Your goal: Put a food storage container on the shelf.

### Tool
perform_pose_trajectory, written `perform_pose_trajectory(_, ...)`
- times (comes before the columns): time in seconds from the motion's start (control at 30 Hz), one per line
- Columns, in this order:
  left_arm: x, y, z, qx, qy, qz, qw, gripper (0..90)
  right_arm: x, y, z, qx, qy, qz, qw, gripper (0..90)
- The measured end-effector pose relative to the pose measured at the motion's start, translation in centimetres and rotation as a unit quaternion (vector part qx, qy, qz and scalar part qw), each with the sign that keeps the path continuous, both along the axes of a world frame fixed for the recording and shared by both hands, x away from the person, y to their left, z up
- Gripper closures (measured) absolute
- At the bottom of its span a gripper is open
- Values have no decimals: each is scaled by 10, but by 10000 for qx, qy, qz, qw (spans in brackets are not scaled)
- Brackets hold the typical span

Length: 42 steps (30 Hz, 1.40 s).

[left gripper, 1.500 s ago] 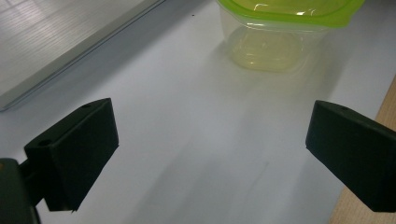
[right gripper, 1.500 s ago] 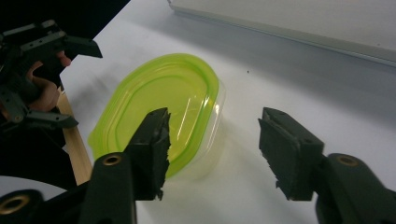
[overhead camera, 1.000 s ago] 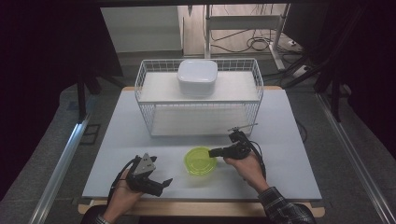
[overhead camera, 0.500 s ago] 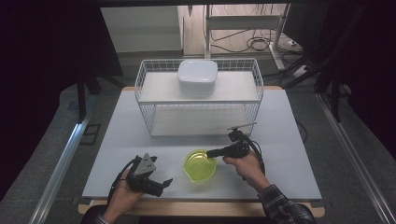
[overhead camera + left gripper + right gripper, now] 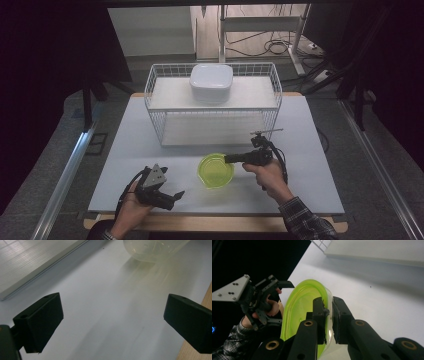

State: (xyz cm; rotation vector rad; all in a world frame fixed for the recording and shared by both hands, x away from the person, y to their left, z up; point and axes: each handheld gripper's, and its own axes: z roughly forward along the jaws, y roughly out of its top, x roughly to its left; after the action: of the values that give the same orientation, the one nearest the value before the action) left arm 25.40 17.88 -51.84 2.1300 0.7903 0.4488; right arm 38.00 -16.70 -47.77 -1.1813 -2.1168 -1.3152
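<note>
green bowl (image 5: pixel 216 170) sits on the white table (image 5: pixel 140 150) in front of the wire rack (image 5: pixel 212 117), its rim pinched between the jaws of the right gripper (image 5: pixel 329 315). it looks like thin, light, slick plastic, so a wall grip seems sensible, though it may tilt. the right gripper view shows pads on both sides of the rim; from above that's hidden. left gripper (image 5: pixel 112 322) hangs open, empty, near the bowl.

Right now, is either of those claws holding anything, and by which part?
The right gripper holds the green bowl by its rim, one jaw inside and one outside. The left gripper is open, holding nothing.
</note>
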Motion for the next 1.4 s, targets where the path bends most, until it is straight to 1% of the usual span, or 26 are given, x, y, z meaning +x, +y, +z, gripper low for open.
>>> perform_pose_trajectory(0.13,0,0,0,4,3,1,10000,23,0,-2,3,81,-9,-30,10000,819)
perform_pose_trajectory(0.37,0,0,0,-9,4,19,10000,23,-1,-8,21,283,-143,-106,9994,819)
perform_pose_trajectory(0.53,1,2,0,-115,19,62,9999,23,-2,-11,36,406,-230,-159,9988,819)
perform_pose_trajectory(0.57,1,2,0,-115,19,62,9999,22,-2,-11,36,406,-230,-159,9988,819)
perform_pose_trajectory(0.6,1,2,1,-140,22,73,9999,22,-2,-13,43,462,-274,-192,9984,819)
perform_pose_trajectory(0.63,1,3,1,-150,25,80,9999,22,-2,-13,43,462,-274,-192,9984,819)
perform_pose_trajectory(0.67,1,3,1,-155,28,91,9998,22,-1,-13,48,503,-287,-207,9981,818)
perform_pose_trajectory(0.8,1,2,0,-153,33,86,9998,21,1,-14,62,598,-358,-245,9973,819)
perform_pose_trajectory(0.83,1,2,0,-153,33,86,9998,21,1,-14,62,598,-358,-245,9973,819)
perform_pose_trajectory(0.87,2,3,1,-148,32,80,9999,21,2,-15,70,633,-414,-263,9968,819)
perform_pose_trajectory(0.9,2,3,1,-148,32,80,9999,21,2,-15,70,633,-414,-263,9968,819)
perform_pose_trajectory(0.93,2,3,1,-144,33,80,9999,21,3,-15,77,663,-458,-275,9964,819)
perform_pose_trajectory(0.97,2,3,1,-144,33,80,9999,21,3,-15,77,663,-458,-275,9964,819)
perform_pose_trajectory(1.0,2,3,1,-143,33,78,9999,21,5,-16,85,715,-502,-323,9957,818)
perform_pose_trajectory(1.03,2,3,0,-144,34,76,9999,21,5,-16,85,715,-502,-323,9957,818)
perform_pose_trajectory(1.07,2,3,0,-145,31,71,9999,21,7,-17,93,751,-538,-360,9951,819)
perform_pose_trajectory(1.1,2,3,0,-145,31,71,9999,21,7,-17,93,751,-538,-360,9951,819)
perform_pose_trajectory(1.13,2,3,0,-134,27,65,9999,21,9,-18,100,793,-557,-384,9945,818)
perform_pose_trajectory(1.17,2,3,0,-134,27,65,9999,21,9,-18,100,793,-557,-384,9945,818)
perform_pose_trajectory(1.2,2,3,0,-143,28,71,9999,21,11,-19,109,832,-604,-431,9938,818)
perform_pose_trajectory(1.23,2,3,0,-132,28,69,9999,21,11,-19,109,832,-604,-431,9938,818)
perform_pose_trajectory(1.27,2,3,0,-130,29,69,9999,21,12,-20,112,857,-631,-450,9933,819)
perform_pose_trajectory(1.3,2,3,0,-130,29,67,9999,21,14,-20,121,866,-685,-490,9927,818)
perform_pose_trajectory(1.4,2,3,0,-134,23,69,9999,21,18,-20,134,878,-761,-546,9917,818)
